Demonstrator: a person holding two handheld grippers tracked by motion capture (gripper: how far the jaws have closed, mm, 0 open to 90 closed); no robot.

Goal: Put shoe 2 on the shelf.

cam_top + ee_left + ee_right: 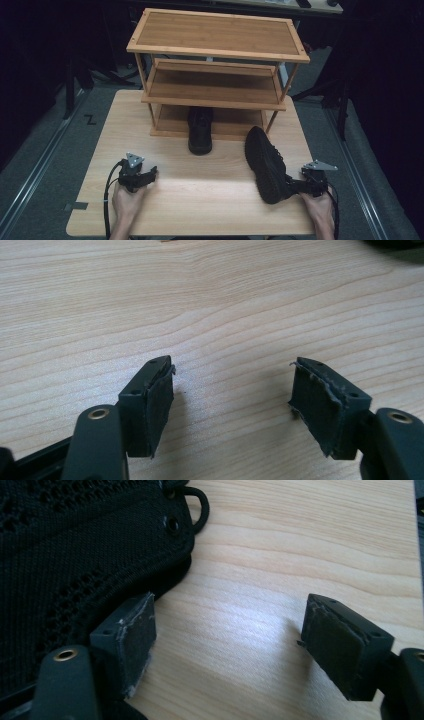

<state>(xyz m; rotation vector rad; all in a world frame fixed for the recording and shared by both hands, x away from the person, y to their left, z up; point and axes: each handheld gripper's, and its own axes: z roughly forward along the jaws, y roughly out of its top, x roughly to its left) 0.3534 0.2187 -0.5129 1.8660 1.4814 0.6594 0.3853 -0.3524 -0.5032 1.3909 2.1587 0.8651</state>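
A black mesh shoe point(266, 165) lies on the table at the right, its heel toward me. My right gripper point(299, 186) is open beside that heel; in the right gripper view point(227, 630) the shoe's knit side point(75, 555) lies against the left jaw, with bare wood between the jaws. A second black shoe point(200, 131) stands half under the bottom shelf of the wooden rack point(215, 45). My left gripper point(150, 176) rests open at the table's front left, over bare wood in the left gripper view point(232, 390).
The three-tier wooden rack stands at the table's point(200, 200) far side, its upper shelves bare. A hand holds each gripper at the front edge. Dark floor and stands surround the table.
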